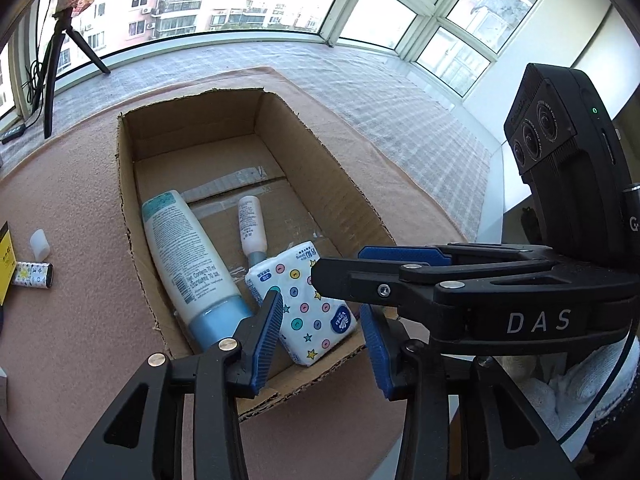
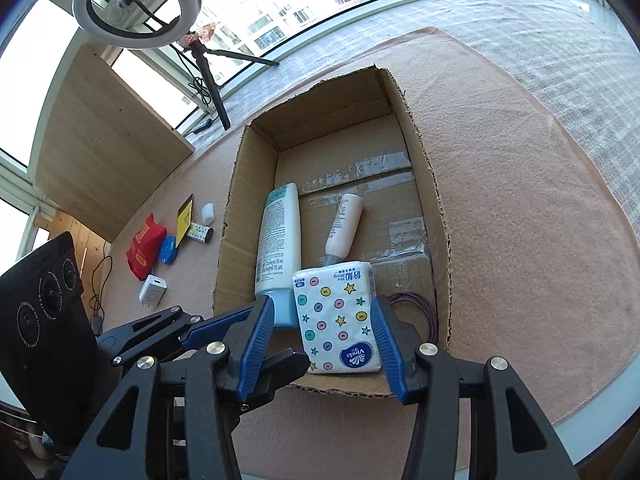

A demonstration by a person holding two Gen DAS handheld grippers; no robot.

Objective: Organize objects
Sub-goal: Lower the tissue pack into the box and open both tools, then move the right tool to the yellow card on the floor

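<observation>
Right claw [image 2: 324, 340] is hanging spread apart around the soft, light tissue pack [image 2: 336, 320], at six o'clock in the cardboard box [image 2: 436, 216]; gripping its long sides should suit

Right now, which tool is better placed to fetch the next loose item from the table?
Left. The loose items, like the patterned tube and white cap, lie left of the box. The left tool is open. The right tool is open astride the tissue pack, farther from them.
</observation>
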